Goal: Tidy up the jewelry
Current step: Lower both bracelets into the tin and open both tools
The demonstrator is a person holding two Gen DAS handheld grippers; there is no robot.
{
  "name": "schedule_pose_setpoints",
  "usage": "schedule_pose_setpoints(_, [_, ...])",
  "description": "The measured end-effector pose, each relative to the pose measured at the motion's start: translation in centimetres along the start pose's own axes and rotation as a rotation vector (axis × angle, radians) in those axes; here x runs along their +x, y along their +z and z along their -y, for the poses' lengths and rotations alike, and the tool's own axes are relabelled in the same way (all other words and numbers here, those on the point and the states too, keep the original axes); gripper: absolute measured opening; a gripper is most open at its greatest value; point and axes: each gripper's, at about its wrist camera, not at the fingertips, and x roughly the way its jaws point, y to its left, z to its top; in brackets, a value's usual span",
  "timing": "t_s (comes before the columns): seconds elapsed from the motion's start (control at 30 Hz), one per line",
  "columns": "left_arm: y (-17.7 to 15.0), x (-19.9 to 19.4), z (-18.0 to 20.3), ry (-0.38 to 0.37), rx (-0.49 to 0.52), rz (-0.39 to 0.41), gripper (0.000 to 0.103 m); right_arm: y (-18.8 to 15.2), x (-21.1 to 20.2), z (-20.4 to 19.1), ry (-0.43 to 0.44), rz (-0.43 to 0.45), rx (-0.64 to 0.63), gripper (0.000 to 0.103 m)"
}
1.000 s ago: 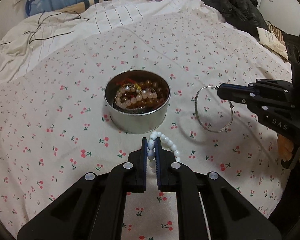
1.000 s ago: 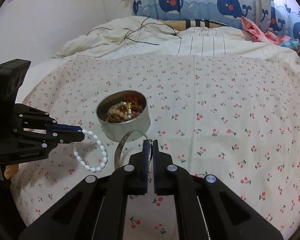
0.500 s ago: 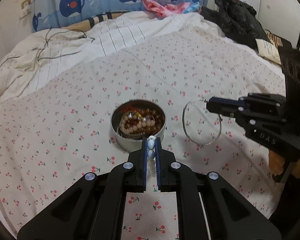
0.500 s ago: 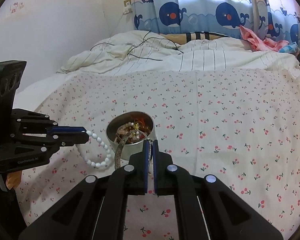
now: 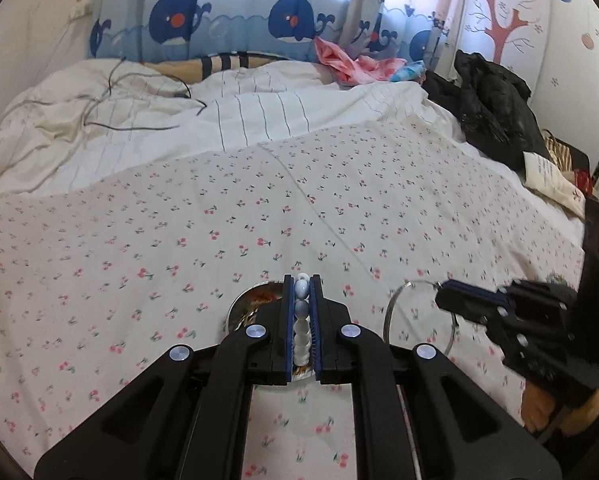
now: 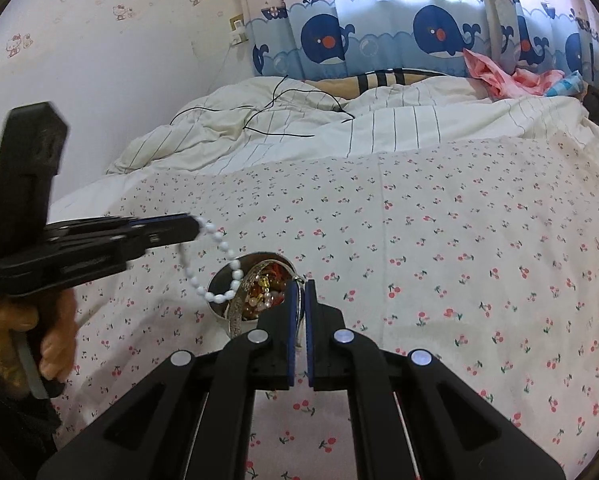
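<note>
A round metal tin (image 6: 224,309) full of beads and jewelry sits on the cherry-print bedsheet; in the left wrist view the tin (image 5: 239,312) is mostly hidden behind my left fingers. My left gripper (image 5: 301,284) is shut on a white bead bracelet (image 5: 301,320), which hangs in the air above the tin's left side in the right wrist view (image 6: 215,264). My right gripper (image 6: 298,286) is shut on a thin silver bangle (image 6: 239,300) held over the tin; the bangle (image 5: 395,312) also shows to the tin's right in the left wrist view.
A rumpled striped duvet (image 5: 179,120) with a black cable (image 6: 283,120) lies at the back. Black clothing (image 5: 491,104) is heaped at the right edge of the bed. Whale-print curtains (image 6: 379,40) hang behind. Wall on the left.
Both grippers have risen and pulled back, lifting the bracelet and bangle off the sheet; the tin now looks smaller and sits right beneath the fingertips.
</note>
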Motion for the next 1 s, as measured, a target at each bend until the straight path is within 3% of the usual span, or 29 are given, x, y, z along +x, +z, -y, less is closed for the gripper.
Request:
schedule_pose_setpoints(0.07, [0.1,1.6,-0.5,0.003,-0.028,-0.029,0.007,0.4,0.4,-0.1,0.001,0.001,-0.006,0.005])
schedule_pose_setpoints(0.17, [-0.9,4.2,-1.4,0.035,-0.048,-0.134,0.007,0.8,1.2,-0.1,0.006,-0.011,-0.007,0.005])
schedule_pose_setpoints(0.27, [-1.7,5.8,-2.4,0.103,-0.064,-0.202,0.007,0.9,2.0,-0.4,0.013,-0.03,-0.013,0.005])
schedule_pose_setpoints(0.5, [-1.8,3.6,-2.7,0.139,-0.065,-0.168,0.014,0.9,4.4,-1.2,0.037,-0.076,-0.01,0.005])
schedule_pose_setpoints(0.63, [-2.7,1.5,-3.2,0.166,-0.08,-0.143,0.037,1.6,5.5,-1.7,0.063,-0.08,0.006,0.005])
schedule_pose_setpoints(0.7, [-3.1,0.6,-3.4,0.196,-0.07,-0.137,0.04,2.1,5.8,-2.1,0.076,-0.076,0.009,0.005])
schedule_pose_setpoints(0.8, [-3.5,-0.5,-3.9,0.214,-0.077,-0.123,0.048,2.5,6.3,-2.5,0.122,-0.08,0.034,0.005])
schedule_pose_setpoints(0.93, [-3.1,-1.4,-4.6,0.22,-0.104,-0.096,0.052,2.8,8.0,-2.5,0.256,-0.125,0.132,0.005])
schedule_pose_setpoints(1.0, [-3.1,-1.4,-4.8,0.218,-0.107,-0.097,0.053,2.7,9.1,-2.7,0.277,-0.157,0.138,0.005])
